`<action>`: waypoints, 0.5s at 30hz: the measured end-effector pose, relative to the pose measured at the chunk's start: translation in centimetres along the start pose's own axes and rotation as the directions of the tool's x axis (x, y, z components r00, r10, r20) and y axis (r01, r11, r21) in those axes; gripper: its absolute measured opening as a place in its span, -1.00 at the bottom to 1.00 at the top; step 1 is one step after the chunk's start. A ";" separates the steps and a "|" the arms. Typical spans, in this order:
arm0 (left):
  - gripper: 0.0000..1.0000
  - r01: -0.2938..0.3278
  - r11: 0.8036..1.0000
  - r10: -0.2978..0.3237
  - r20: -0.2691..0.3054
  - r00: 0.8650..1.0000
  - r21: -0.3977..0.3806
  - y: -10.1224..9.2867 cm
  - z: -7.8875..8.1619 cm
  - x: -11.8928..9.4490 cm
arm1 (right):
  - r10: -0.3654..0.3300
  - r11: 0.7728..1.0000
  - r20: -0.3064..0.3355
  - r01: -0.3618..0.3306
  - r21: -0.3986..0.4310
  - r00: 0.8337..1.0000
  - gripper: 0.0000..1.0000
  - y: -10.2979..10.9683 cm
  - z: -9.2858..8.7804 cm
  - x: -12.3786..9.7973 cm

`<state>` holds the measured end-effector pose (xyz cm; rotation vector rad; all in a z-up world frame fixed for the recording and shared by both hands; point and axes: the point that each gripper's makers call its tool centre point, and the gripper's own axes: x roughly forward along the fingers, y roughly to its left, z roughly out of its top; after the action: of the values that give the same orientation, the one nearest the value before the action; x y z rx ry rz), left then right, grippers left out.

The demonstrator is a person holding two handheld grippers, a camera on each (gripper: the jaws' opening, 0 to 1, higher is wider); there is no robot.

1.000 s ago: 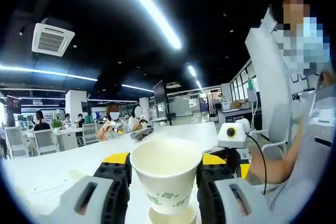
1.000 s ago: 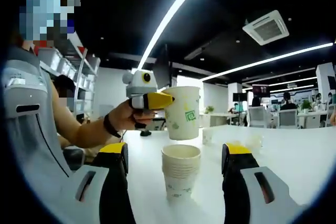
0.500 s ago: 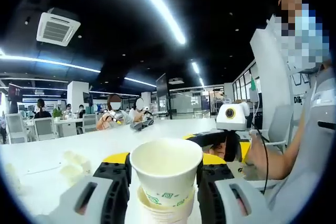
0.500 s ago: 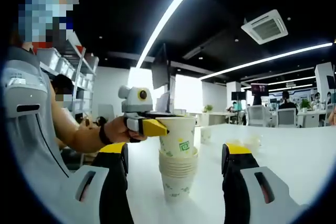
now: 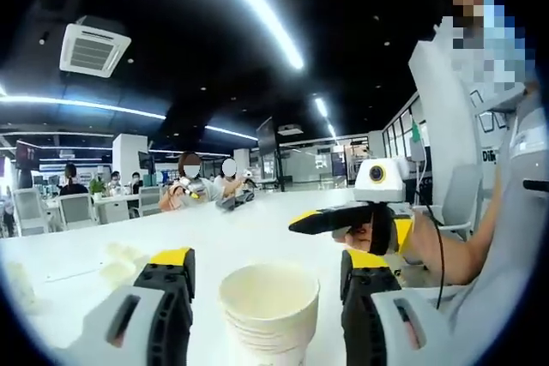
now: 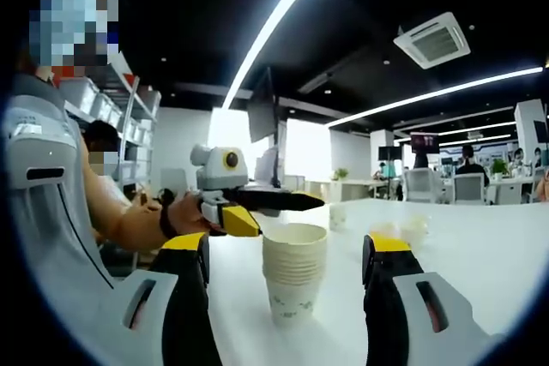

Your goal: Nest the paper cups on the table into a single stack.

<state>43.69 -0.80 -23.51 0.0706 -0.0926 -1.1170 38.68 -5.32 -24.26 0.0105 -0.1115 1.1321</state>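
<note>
A stack of paper cups (image 6: 294, 274) is standing upright on the white desk (image 6: 480, 255), sitting between the spread jaws of the right tool (image 6: 287, 319) and touching neither. The left tool (image 5: 266, 315) is also gaping wide and holding nothing, its jaws flanking the stack (image 5: 268, 306).

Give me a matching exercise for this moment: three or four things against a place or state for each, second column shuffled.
Things:
1. cup stack
2. left gripper
3. right gripper
4. loose cups

States:
A. open, level with the stack's rim
B. farther back on the table
C. standing between open fingers
D. open, either side of the stack

Pairs: 1-C, 2-A, 3-D, 4-B
</note>
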 end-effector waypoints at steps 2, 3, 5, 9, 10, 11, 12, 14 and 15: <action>0.47 -0.004 1.000 0.004 0.007 1.000 -0.007 0.0 0.0 -0.2 | -0.004 1.000 -0.002 0.004 -0.003 1.000 0.53 -0.1 0.0 0.0; 0.47 -0.006 1.000 0.006 0.009 1.000 -0.012 0.0 0.0 -0.4 | -0.004 1.000 0.001 0.004 -0.004 1.000 0.53 -0.1 0.0 -0.1; 0.44 -0.005 1.000 0.005 0.006 1.000 -0.013 -0.2 -0.1 -0.7 | -0.007 1.000 0.009 0.007 0.000 1.000 0.53 -0.2 0.1 -0.2; 0.36 -0.004 1.000 0.004 -0.020 1.000 0.001 -0.5 -0.7 -1.5 | -0.018 1.000 0.013 0.017 0.014 1.000 0.53 -0.7 -0.2 -0.3; 0.36 -0.007 1.000 0.007 -0.013 1.000 -0.004 -0.5 -0.7 -1.6 | -0.017 1.000 0.015 0.017 0.017 1.000 0.53 -0.8 -0.2 -0.3; 0.38 -0.005 1.000 0.005 -0.006 1.000 -0.013 -0.6 -0.6 -1.7 | -0.017 1.000 0.022 0.016 0.024 1.000 0.53 -0.9 0.0 -0.4; 0.41 -0.003 1.000 0.003 -0.002 1.000 -0.019 -0.7 -0.5 -1.8 | -0.017 0.999 0.029 0.016 0.030 0.999 0.52 -1.0 0.1 -0.4; 0.49 -0.001 1.000 0.001 0.007 1.000 -0.024 -1.0 -0.5 -2.0 | -0.018 0.999 0.042 0.016 0.041 0.999 0.52 -1.5 0.7 -0.3; 0.50 -0.004 1.000 0.005 0.011 1.000 -0.023 -1.0 -0.4 -2.0 | -0.020 0.999 0.043 0.018 0.041 0.999 0.52 -1.7 0.9 -0.3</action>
<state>41.91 0.59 -24.14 0.0438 -0.0895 -1.1138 40.03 -6.34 -23.31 0.0722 -0.1264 1.1150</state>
